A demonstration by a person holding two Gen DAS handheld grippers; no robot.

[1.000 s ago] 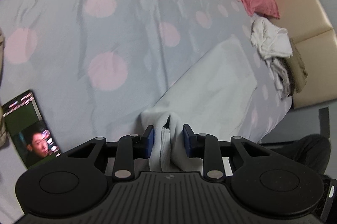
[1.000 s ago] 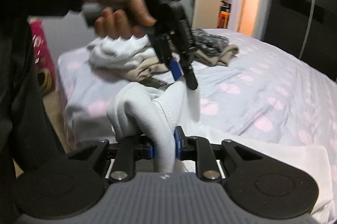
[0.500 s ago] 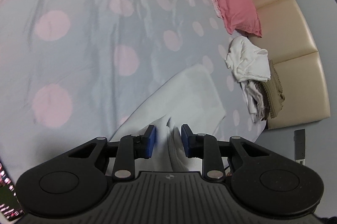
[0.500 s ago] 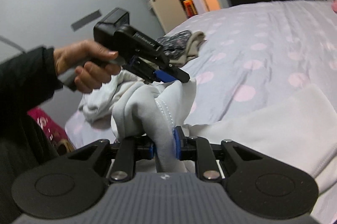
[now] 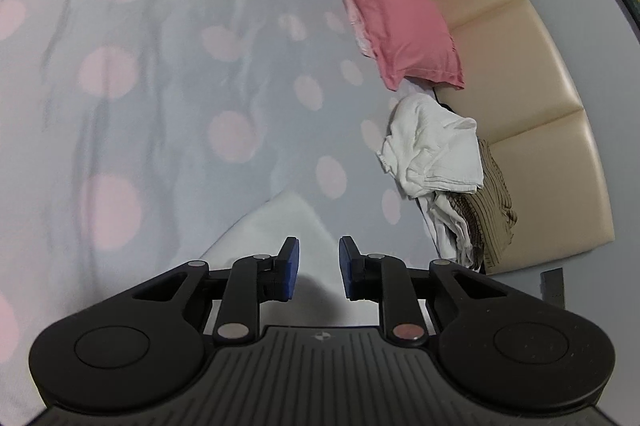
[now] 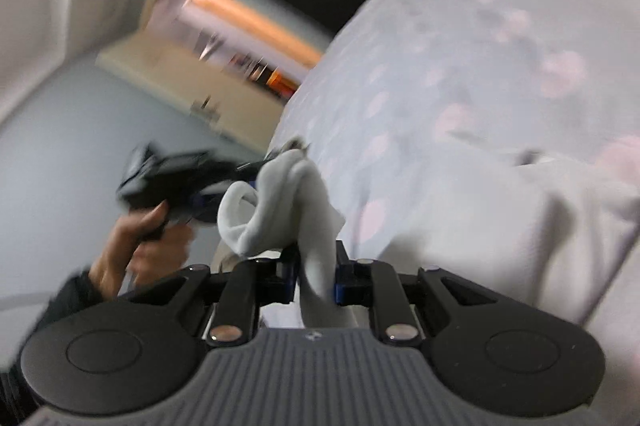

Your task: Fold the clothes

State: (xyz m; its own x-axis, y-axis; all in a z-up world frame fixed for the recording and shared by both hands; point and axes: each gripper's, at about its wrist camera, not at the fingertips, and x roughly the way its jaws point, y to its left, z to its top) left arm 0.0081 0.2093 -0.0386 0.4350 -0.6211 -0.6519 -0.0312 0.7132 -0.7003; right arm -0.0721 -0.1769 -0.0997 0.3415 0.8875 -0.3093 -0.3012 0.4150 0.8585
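A white garment (image 5: 280, 222) lies on the bed just beyond my left gripper (image 5: 319, 258), which is open with nothing between its blue pads. In the right wrist view my right gripper (image 6: 316, 274) is shut on a bunched fold of the same white garment (image 6: 280, 194), lifted off the bed, while the rest of it spreads to the right. The left gripper (image 6: 192, 182), held by a hand (image 6: 136, 246), shows blurred just left of that bunch. Whether it touches the fabric there cannot be told.
The bed (image 5: 160, 106) has a grey cover with pink dots. A pink pillow (image 5: 392, 6) and a pile of white and brown clothes (image 5: 436, 150) lie against the beige headboard (image 5: 520, 66). A lit doorway (image 6: 248, 38) lies beyond the bed.
The left gripper has let go of the white fabric it was pinching and tilted toward the headboard. The right gripper, still shut on the bunch, has swung and rolled sharply, blurring its view.
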